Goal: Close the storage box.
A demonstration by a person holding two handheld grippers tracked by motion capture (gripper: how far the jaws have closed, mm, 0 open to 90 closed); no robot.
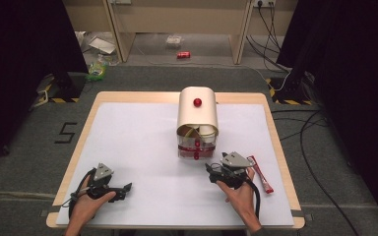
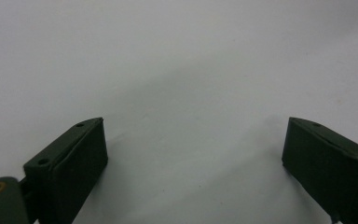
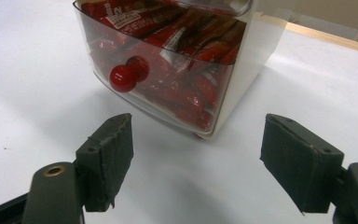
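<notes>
While the right tongs (image 3: 198,154) hover spread and empty just before the sachet dispenser (image 1: 197,123) mid-worktop, best line up on its red knob (image 3: 122,78) squarely, then close gently. Left tongs (image 2: 193,158) rest spread over bare white worktop (image 1: 138,147), touching nothing.

The setting reads as a recording lab or test bay, not a home. A wood-edged worktop (image 1: 86,123) with a white surface stands on grey carpet (image 1: 24,162). Black curtains (image 1: 354,73) close both sides. Hazard-striped stand bases (image 1: 59,100) flank it, loose cables (image 1: 305,132) trail over the floor, and a taped numeral 5 (image 1: 65,132) marks the station.
</notes>
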